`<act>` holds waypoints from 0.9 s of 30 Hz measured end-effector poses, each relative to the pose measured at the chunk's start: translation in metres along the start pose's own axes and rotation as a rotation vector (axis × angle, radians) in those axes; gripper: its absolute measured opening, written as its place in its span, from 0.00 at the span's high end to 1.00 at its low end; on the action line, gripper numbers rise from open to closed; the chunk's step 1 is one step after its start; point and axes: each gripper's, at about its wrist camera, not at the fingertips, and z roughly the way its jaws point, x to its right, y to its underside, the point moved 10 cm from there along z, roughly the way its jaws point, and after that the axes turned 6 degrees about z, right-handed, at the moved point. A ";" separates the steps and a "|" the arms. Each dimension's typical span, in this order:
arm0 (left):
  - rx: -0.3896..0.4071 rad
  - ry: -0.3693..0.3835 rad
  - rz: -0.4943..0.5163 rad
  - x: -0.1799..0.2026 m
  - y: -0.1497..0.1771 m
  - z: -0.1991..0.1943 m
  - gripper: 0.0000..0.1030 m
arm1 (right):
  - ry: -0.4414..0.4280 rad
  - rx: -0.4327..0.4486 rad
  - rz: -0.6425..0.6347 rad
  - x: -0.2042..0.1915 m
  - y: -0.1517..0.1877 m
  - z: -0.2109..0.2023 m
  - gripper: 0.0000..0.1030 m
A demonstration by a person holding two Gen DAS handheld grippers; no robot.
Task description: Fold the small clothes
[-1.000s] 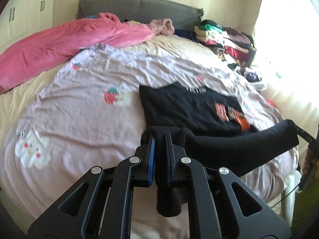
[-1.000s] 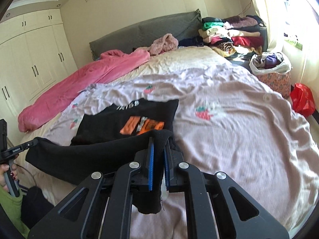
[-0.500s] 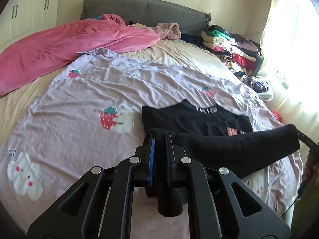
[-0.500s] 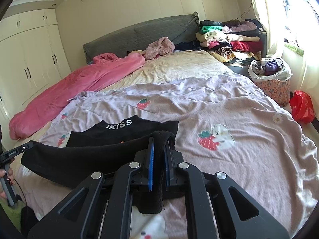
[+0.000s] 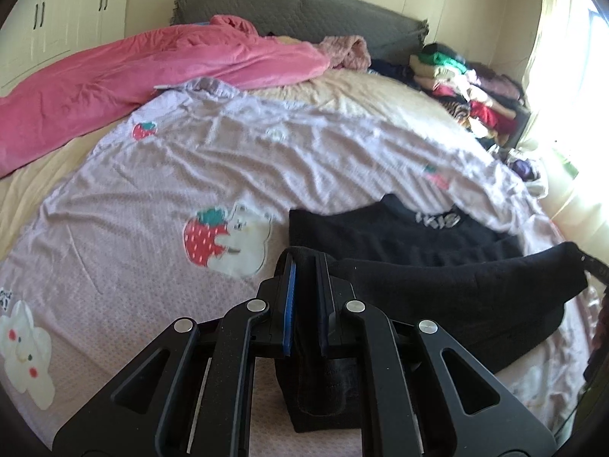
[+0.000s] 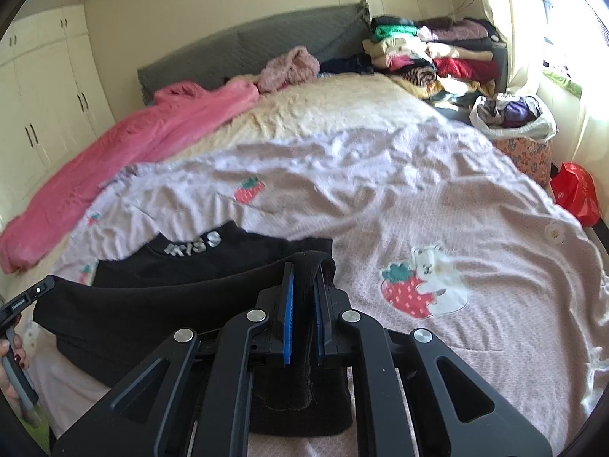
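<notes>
Currently folding: the black top (image 5: 399, 240) is lying on the lilac bedspread (image 5: 152, 198), its near edge being lifted.
Left gripper (image 5: 304, 301): pinching one corner.
Right gripper (image 6: 302, 304): pinching the other.
Next: likely carrying the edge toward the collar, level, before letting go.

One black top (image 5: 399, 243), one pink blanket (image 5: 125, 80), two grippers, perhaps three strawberry prints (image 6: 405, 291).

pink blanket (image 5: 125, 76), lilac sheet (image 5: 160, 190), clothes pile (image 6: 430, 57)
</notes>
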 end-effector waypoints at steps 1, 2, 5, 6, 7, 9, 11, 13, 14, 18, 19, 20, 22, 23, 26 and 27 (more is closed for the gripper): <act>-0.006 -0.006 -0.003 -0.003 0.003 0.004 0.94 | 0.008 -0.008 0.004 0.002 0.002 0.005 0.92; -0.013 -0.012 -0.013 -0.007 0.007 0.009 0.91 | 0.012 -0.015 0.012 0.004 0.004 0.009 0.92; -0.020 -0.013 -0.031 -0.016 0.013 0.013 0.80 | 0.033 -0.025 0.040 0.012 0.010 0.017 0.82; -0.018 -0.012 -0.038 -0.020 0.013 0.013 0.74 | 0.045 -0.022 0.045 0.015 0.011 0.017 0.69; -0.016 -0.013 -0.043 -0.022 0.014 0.012 0.72 | 0.049 -0.020 0.055 0.017 0.012 0.017 0.66; -0.002 -0.009 -0.056 -0.026 0.013 0.008 0.68 | 0.054 -0.022 0.075 0.022 0.014 0.016 0.66; 0.011 -0.014 -0.053 -0.028 0.012 0.003 0.66 | 0.058 -0.013 0.086 0.024 0.015 0.013 0.64; 0.024 -0.016 -0.049 -0.027 0.011 -0.003 0.64 | 0.070 0.007 0.075 0.023 0.015 0.005 0.63; 0.032 -0.014 -0.046 -0.026 0.010 -0.007 0.61 | 0.074 0.021 0.068 0.022 0.015 -0.001 0.59; 0.061 -0.022 -0.021 -0.022 0.006 -0.020 0.57 | 0.075 0.073 0.035 0.014 0.016 -0.022 0.55; 0.066 -0.017 -0.019 -0.020 0.006 -0.023 0.56 | 0.072 0.080 0.021 0.010 0.017 -0.026 0.55; 0.072 -0.012 -0.016 -0.018 0.007 -0.027 0.53 | 0.070 0.086 0.007 0.007 0.018 -0.030 0.54; 0.077 -0.009 -0.008 -0.015 0.009 -0.031 0.52 | 0.064 0.089 -0.040 -0.003 0.024 -0.038 0.53; 0.080 -0.006 -0.004 -0.013 0.011 -0.034 0.52 | 0.063 0.090 -0.061 -0.007 0.027 -0.041 0.53; 0.080 0.007 0.024 -0.004 0.018 -0.041 0.52 | 0.047 0.079 -0.130 -0.023 0.042 -0.048 0.53; 0.073 0.018 0.041 0.002 0.021 -0.043 0.52 | 0.041 0.074 -0.141 -0.027 0.047 -0.048 0.53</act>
